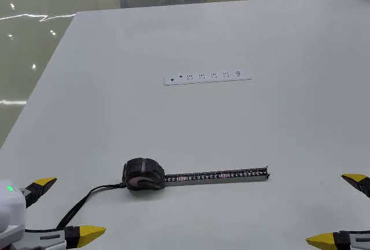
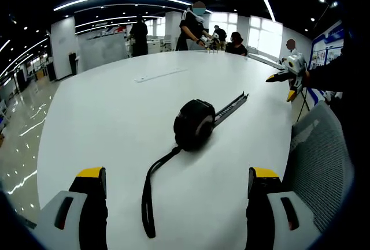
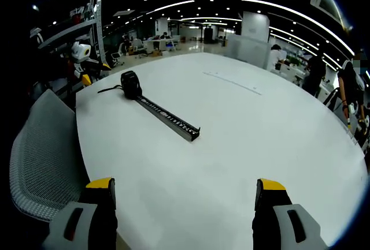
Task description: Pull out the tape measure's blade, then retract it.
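While the blade (image 1: pixel 219 175) lies pulled out, step: retraction, judged not yet begun.
Tape measure (image 1: pixel 143 174): case at 7 o'clock of the table (image 1: pixel 173 36) middle, blade running toward 3 o'clock.
Left gripper (image 1: pixel 68 208): jaws spread, empty, at 8 o'clock of the case.
Right gripper (image 1: pixel 338 209): jaws spread, empty, at 4 o'clock of the hook end (image 1: pixel 266 173).
Advice: steady the case with the left, walk the hook end back slowly with the right so nothing whips.

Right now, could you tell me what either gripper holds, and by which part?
Nothing is held: the left gripper and right gripper are open; the tape measure lies free on the table.
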`<state>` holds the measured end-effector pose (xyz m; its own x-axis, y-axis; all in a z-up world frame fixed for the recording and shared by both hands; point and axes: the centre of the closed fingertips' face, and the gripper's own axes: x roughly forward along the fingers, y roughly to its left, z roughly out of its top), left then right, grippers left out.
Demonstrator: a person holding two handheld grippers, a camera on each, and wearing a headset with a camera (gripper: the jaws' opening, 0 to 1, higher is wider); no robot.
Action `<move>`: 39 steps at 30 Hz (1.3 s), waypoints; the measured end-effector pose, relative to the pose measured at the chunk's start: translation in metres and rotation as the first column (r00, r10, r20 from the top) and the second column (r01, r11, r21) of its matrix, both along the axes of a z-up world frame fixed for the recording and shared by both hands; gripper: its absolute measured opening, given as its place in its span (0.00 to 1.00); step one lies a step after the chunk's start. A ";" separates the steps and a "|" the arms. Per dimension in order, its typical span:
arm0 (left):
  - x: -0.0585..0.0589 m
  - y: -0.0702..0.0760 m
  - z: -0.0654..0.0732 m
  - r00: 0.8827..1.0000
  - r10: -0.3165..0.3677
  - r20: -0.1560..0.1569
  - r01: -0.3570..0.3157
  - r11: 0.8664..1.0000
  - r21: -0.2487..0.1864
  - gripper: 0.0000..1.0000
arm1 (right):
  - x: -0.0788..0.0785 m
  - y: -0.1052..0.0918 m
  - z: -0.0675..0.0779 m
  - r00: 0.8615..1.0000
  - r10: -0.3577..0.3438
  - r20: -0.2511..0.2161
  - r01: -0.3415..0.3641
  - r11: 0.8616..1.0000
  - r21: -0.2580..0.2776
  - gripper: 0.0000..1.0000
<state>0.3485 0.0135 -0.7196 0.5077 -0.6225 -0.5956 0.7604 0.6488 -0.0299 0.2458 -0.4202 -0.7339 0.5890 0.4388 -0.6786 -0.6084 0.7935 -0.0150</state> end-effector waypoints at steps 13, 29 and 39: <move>0.001 -0.002 0.004 1.000 -0.013 0.017 0.013 1.000 0.014 0.99 | -0.002 -0.003 0.004 1.000 0.011 0.022 -0.011 1.000 -0.006 0.99; 0.009 0.007 -0.008 0.999 0.038 -0.020 -0.035 0.990 0.137 0.99 | 0.003 -0.005 0.008 0.999 0.024 -0.023 -0.024 1.000 0.002 0.99; 0.022 0.014 -0.004 0.988 0.143 -0.065 -0.138 0.988 0.064 0.99 | 0.019 0.001 0.017 0.996 0.088 -0.033 -0.089 0.995 -0.039 0.99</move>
